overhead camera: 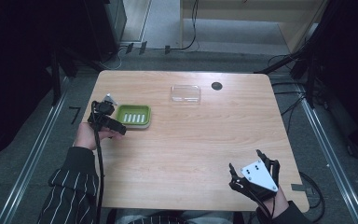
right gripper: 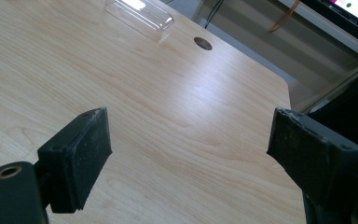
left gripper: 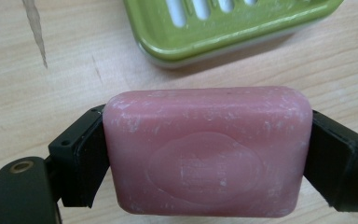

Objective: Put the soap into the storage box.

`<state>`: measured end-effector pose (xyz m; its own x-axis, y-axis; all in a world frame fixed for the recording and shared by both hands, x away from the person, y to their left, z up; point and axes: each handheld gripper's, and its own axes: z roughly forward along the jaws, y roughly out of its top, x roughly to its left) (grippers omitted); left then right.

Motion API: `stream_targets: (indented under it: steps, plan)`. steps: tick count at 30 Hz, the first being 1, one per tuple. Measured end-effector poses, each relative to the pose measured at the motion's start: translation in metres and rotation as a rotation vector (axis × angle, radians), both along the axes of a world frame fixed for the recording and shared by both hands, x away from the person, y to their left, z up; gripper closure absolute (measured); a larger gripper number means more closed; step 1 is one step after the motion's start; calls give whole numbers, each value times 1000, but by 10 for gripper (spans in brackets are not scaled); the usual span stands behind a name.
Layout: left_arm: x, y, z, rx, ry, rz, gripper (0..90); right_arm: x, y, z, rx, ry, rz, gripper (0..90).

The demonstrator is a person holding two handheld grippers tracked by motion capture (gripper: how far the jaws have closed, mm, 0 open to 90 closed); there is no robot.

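Clamping the pink soap bar [left gripper: 207, 151] by its short ends just beside the green soap dish [overhead camera: 133, 115], the left gripper [overhead camera: 106, 122] holds something hard, waxy and probably slippery, while the right gripper [right gripper: 189, 154] hangs wide open, empty, over bare table [overhead camera: 191, 140].

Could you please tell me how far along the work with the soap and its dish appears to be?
Done: the left gripper has the pink bar of soap clamped between its jaws beside the green slotted soap dish. In hand: carrying it, likely toward that empty dish. Left: setting the soap in, and perhaps fitting the clear plastic lid. The right gripper is open and idle.
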<state>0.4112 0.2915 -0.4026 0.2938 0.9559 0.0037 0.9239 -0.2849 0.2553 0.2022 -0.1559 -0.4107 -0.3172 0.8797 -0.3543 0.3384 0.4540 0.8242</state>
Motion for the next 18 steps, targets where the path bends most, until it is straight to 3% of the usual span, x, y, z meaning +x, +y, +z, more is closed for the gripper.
stream_targets:
  steps: [18]
  plan:
    - [12, -9, 6, -14, -15, -26, 128, 0, 0, 0, -4, 5, 1, 131]
